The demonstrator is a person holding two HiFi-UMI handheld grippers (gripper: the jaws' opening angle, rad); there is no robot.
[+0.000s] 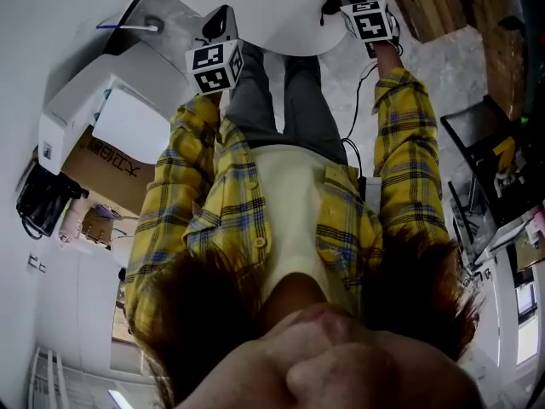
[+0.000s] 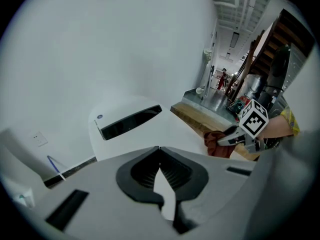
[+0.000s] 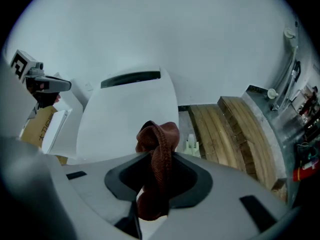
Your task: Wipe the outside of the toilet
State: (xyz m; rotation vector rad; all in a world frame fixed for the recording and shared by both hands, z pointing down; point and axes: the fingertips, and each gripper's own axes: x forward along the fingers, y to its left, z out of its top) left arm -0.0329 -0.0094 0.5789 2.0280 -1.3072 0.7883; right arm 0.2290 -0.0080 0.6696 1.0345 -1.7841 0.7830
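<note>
The white toilet [image 2: 145, 134] has its lid down, with a dark slot across the back part. It also shows as the toilet [image 3: 130, 114] and the toilet [image 1: 281, 15]. My left gripper [image 2: 159, 149] is shut with nothing in it, held over the lid's near left side. The left gripper [image 1: 218, 25] sits just left of the lid in the head view. My right gripper [image 3: 156, 156] is shut on a brown-red cloth [image 3: 159, 144], bunched up over the lid's near edge. From the left gripper view, the right gripper [image 2: 235, 136] and cloth [image 2: 216, 145] are at the toilet's right side.
Wooden planks [image 3: 225, 129] lie on the floor right of the toilet, with a small pale bottle [image 3: 192, 145] between. A white unit [image 1: 94, 109] and a cardboard box [image 1: 106, 160] stand to the left. A metal step [image 2: 210, 99] and clutter lie beyond. A cable [image 1: 362, 83] trails on the floor.
</note>
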